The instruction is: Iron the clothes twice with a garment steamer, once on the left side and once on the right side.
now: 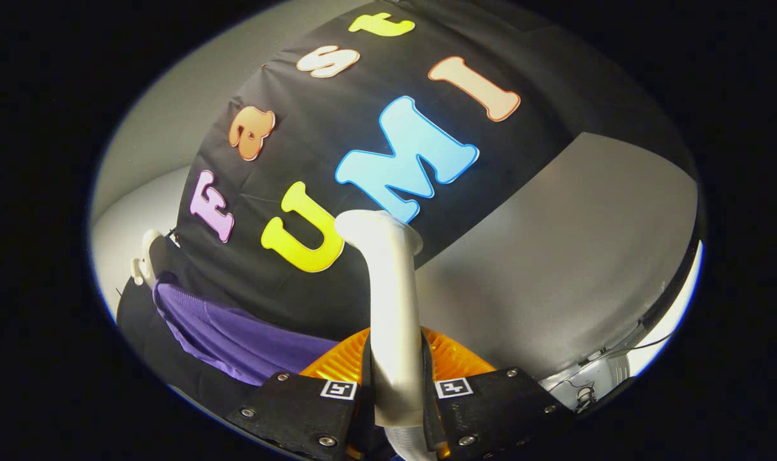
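Note:
My gripper (pixel 396 378) is shut on the white handle of the garment steamer (pixel 391 301), which rises between the fingers and ends in a wider head beyond them. A purple garment (pixel 234 333) hangs on a white hanger (pixel 146 256) off to the left of the fingers, against the black cloth wall. The steamer head is held apart from the garment, up in front of the wall.
The black cloth wall (pixel 362 83) stands straight ahead. A grey panel (pixel 574 256) lies to the right of it. A pale wall and floor (pixel 138 205) show to the left. Cables and a metal fixture (pixel 593 378) sit beyond the right finger.

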Available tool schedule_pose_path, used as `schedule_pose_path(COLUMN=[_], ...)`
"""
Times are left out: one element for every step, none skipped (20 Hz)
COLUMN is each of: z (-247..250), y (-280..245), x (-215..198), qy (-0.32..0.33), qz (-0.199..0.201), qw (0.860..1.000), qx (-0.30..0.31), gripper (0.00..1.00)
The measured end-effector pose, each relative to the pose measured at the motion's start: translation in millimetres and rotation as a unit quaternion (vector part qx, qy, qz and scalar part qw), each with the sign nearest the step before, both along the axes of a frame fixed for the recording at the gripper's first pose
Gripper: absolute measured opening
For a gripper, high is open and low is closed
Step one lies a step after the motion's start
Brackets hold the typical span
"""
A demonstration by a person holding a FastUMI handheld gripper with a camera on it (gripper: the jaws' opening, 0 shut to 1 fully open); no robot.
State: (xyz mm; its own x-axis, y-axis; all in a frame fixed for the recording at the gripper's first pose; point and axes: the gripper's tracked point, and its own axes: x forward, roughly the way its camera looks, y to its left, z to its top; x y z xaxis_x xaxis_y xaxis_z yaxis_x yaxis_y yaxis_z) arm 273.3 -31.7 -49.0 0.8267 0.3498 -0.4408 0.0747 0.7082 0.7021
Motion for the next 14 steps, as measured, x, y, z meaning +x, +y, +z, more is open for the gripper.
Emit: schedule_pose_path(z=[6,10,14,22,30,35,41,49,57,64,70,77,84,91], y=[5,10,16,20,26,29,32,33,36,40,43,46,49,52], x=[-11,-23,-38,-49,-61,-73,-85,-93,-100,-105,-109,-112,-115,-116], qy=[-0.008,-0.015,-0.021,-0.031,-0.040,-0.046,-0.051,-0.056,-0.064,-0.073,-0.082,-0.093,-0.106,-0.119], qz=[-0.008,-0.016,-0.027,-0.042,-0.047,-0.047,-0.049,-0.052,-0.054,-0.054,-0.053,-0.055,-0.057,-0.058], qw=[1.000,1.000,0.999,0.998,0.997,0.997,0.996,0.996,0.995,0.994,0.992,0.990,0.988,0.984], qx=[-0.009,-0.019,-0.023,-0.026,-0.036,-0.046,-0.050,-0.052,-0.058,-0.068,-0.077,-0.086,-0.098,-0.115], gripper=[0.30,0.30,0.30,0.30,0.30,0.30,0.30,0.30,0.30,0.30,0.30,0.30,0.30,0.30])
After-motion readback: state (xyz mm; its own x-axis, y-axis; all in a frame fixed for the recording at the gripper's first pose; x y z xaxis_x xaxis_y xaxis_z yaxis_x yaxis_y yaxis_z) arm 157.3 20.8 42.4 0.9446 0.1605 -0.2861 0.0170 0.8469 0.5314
